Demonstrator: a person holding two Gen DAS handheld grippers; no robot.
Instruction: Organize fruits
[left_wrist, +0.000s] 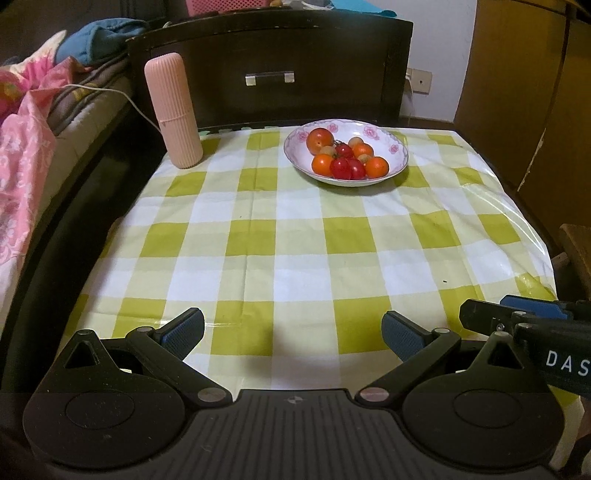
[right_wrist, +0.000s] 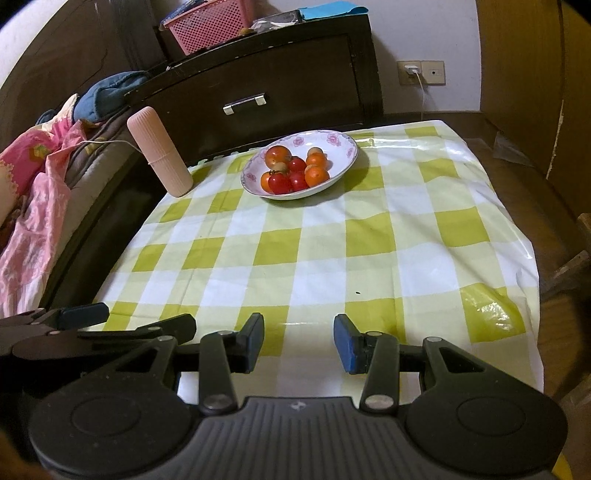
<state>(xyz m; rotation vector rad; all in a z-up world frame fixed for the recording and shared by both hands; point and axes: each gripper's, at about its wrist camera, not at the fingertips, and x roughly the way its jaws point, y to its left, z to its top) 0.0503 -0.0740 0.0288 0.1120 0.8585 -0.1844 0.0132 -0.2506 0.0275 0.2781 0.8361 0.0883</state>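
Left gripper (left_wrist: 291, 332) spread wide, holding nothing. Right gripper (right_wrist: 299, 341) parted, holding nothing. Fruits (left_wrist: 347, 157) heaped in floral bowl (left_wrist: 400, 155), well ahead of both, on checked tablecloth (left_wrist: 295, 240).

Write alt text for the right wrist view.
A floral bowl of red and orange fruits sits at the far end of a green-checked tablecloth, beside a pink ribbed case. The open right hand-held gripper hovers at the near edge.
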